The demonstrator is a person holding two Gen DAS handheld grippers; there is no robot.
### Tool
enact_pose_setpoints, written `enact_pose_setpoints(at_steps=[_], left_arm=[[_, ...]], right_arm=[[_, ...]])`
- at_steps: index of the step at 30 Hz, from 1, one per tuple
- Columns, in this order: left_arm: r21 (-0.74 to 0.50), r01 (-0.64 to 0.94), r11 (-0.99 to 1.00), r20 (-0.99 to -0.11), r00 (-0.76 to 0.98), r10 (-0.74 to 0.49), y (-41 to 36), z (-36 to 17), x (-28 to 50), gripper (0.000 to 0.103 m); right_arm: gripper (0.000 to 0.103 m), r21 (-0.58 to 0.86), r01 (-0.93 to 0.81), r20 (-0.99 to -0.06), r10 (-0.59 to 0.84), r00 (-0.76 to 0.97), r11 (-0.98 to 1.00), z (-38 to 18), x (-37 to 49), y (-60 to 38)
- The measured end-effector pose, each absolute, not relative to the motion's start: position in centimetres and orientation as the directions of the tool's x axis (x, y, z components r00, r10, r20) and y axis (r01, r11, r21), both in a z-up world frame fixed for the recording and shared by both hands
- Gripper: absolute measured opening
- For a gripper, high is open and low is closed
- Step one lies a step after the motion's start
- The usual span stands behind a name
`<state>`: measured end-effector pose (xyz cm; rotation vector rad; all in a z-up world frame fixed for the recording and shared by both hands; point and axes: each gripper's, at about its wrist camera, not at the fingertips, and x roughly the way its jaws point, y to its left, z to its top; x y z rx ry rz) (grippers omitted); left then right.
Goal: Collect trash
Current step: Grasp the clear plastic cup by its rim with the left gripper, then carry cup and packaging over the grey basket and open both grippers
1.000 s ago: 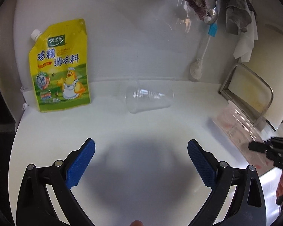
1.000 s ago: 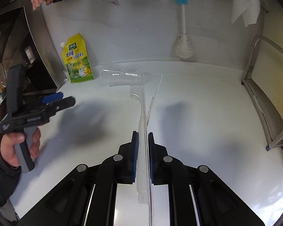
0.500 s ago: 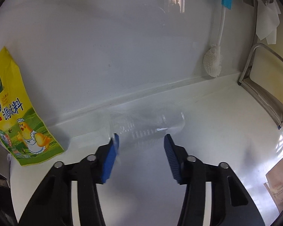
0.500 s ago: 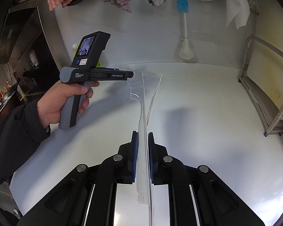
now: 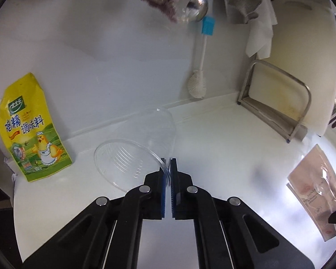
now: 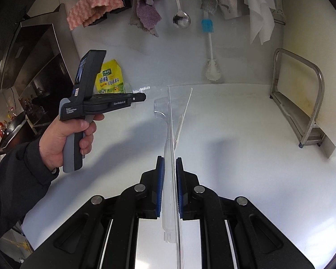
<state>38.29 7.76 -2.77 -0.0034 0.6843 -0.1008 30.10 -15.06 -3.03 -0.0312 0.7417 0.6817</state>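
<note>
Clear cup (image 5: 134, 152) in left claw (image 5: 168, 168)

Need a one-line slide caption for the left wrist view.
Left gripper pinches the rim of a clear plastic cup over the white counter, yellow seasoning pouch behind.

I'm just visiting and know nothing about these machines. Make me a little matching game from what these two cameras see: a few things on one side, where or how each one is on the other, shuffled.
Things:
1. clear plastic cup
2. yellow seasoning pouch
3. clear wrapped plastic spoon
4. bottle brush

States:
A. hanging on the white wall, bristles down
B. pinched at its rim by the left gripper
C. standing against the wall at the counter's left end
D. clamped in the right gripper, sticking out forward

Pairs: 1-B, 2-C, 3-D, 4-A
</note>
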Motion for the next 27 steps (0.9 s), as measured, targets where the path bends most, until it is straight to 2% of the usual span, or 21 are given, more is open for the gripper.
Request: enact_pose_setpoints(at_steps=[7,12,22,27], left_arm=[[0.001,0.127,0.992,-0.572,0.813,-0.104,5.0,0.5,27.2,0.004],[-0.024,0.196,0.98,-0.563,0.808,-0.175,3.3,1.7,19.0,0.004],[-0.016,0.38,0.925,-0.58,0.75,-0.318,-3.0,0.2,4.6,0.004],[-0.033,0.447,0.894,-0.598,0.707,-0.376,-5.8,-1.4,-0.1,0.004]], right_arm=[[0.01,0.223,-0.572,-0.609,0.571,0.55,0.789,-1.7,22.3,-16.7],[0.01,0.188,-0.562,-0.625,0.539,0.564,0.806,-1.8,15.1,-18.1],[0.01,0.165,-0.452,-0.647,0.442,0.621,0.877,-4.6,0.2,-23.0],[0.01,0.219,-0.378,-0.655,0.422,0.626,0.9,-7.0,-5.5,-24.9]])
